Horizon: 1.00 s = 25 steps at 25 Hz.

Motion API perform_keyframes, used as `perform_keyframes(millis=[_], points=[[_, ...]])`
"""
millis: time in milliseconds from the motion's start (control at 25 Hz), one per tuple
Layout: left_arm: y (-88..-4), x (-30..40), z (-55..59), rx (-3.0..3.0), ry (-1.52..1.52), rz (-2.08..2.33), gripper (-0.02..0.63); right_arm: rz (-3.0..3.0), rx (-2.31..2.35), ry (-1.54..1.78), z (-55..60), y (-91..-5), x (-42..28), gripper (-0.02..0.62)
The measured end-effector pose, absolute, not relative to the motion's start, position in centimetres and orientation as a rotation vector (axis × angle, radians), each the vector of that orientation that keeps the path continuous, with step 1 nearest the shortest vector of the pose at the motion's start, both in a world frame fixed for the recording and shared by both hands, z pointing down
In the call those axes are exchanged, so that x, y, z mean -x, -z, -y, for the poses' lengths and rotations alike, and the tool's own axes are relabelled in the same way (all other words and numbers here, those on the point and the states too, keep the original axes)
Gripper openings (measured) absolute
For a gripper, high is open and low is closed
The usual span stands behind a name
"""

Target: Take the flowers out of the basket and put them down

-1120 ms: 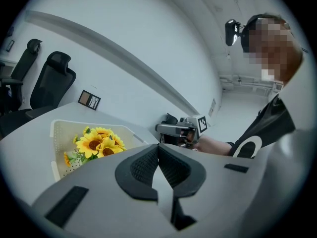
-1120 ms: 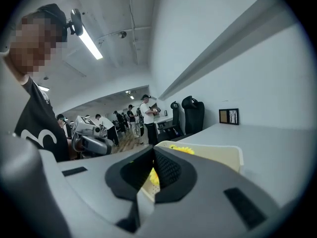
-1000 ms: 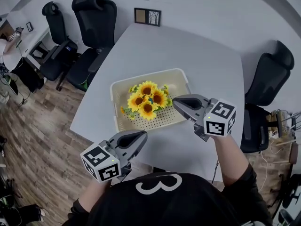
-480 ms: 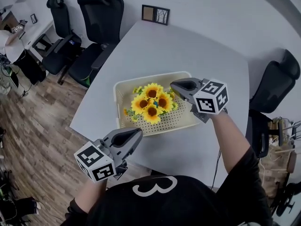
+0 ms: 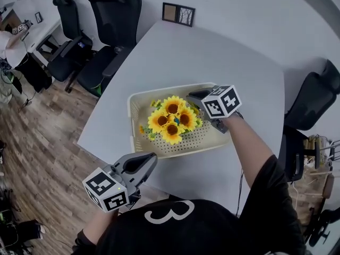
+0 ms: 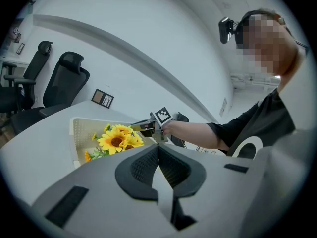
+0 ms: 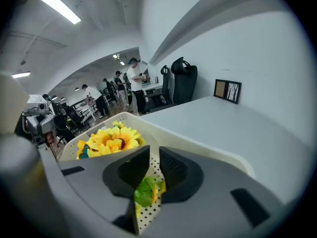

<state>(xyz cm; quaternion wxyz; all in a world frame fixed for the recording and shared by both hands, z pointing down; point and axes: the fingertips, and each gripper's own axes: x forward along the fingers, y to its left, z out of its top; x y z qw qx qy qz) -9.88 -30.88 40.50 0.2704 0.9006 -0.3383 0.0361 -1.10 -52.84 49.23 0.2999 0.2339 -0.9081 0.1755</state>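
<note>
Presently listed: one lot, with attendant tools.

**Item.** Bunch of sunflowers, apparently artificial. Yellow heads with brown centres, green leaves round the edge, and a small orange bloom at the near-left.

**Location.** Inside the cream perforated basket, heads facing up, near the middle of the white table. Not yet lifted.

**Handling, as judged.**
- Light.
- Petals and leaves are soft, easily creased or pulled off.
- Stems are probably stiffer, wire or plastic, though they are hidden under the heads from above.
- A grip on a lone leaf or petal would likely slip or tear it.
- Best hold is low on the gathered stems, beneath the heads, so that the bunch comes out as one. Exactly where the stems lie cannot be made out.

**Right gripper.** Over the basket's right side, just beside the heads, tilted downward. Jaws are a little apart, having just been opening. A green leaf shows in the gap between them, but the pads are not pressing on it, so nothing is held.

**Left gripper.** At the table's near edge, well apart from the basket. Jaws are closed together with nothing between them.

**State of task.** At the approach. The flowers are yet to be gripped, raised clear of the basket wall and laid on bare tabletop.
</note>
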Motion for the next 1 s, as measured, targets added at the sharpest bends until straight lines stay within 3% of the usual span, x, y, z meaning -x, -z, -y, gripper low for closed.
perform_keyframes(millis=[280,1000], points=[[-40.7,11.2,32.0,-2.387,-0.045,0.934,0.012,2.306,-0.529,-0.51,52.2,-52.5,2.7,0.129],[-41.3,11.6,32.1,-2.37,-0.064,0.944,0.012,2.188,-0.46,-0.702,50.8,-56.1,3.3,0.129]])
